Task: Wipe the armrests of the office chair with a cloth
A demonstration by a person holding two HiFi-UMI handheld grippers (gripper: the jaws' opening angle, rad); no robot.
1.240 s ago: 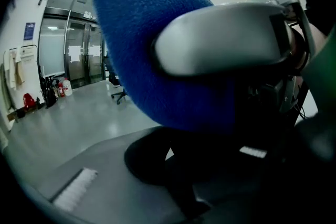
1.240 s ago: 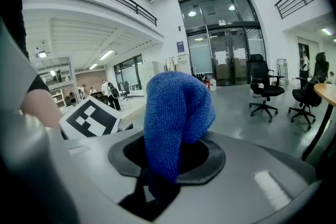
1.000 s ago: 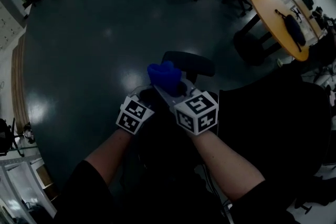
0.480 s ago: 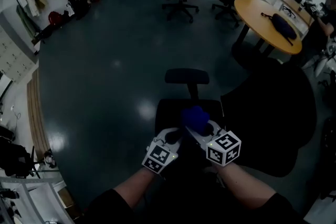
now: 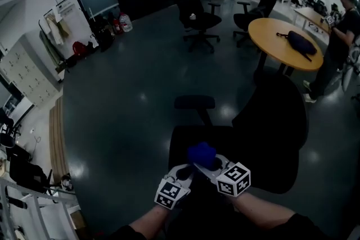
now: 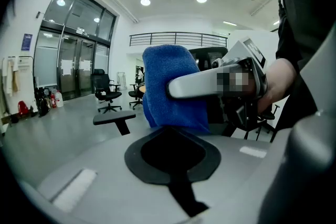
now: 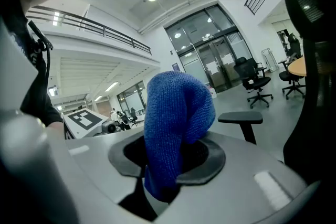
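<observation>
While right tool (image 5: 200, 165) clamps cloth (image 5: 201, 153), forearms (image 5: 262, 212) V-shaped

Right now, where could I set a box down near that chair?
The floor between chair and left wall is bare. Crowded: the seat, under the cloth, left claw and right claw; the table holds a bag.

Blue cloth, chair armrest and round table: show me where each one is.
blue cloth (image 7: 176, 123), right gripper view, middle of its bunched fold
armrest (image 5: 194, 102), head view, centre of its top pad
round table (image 5: 267, 42), head view, bare left tabletop
</observation>
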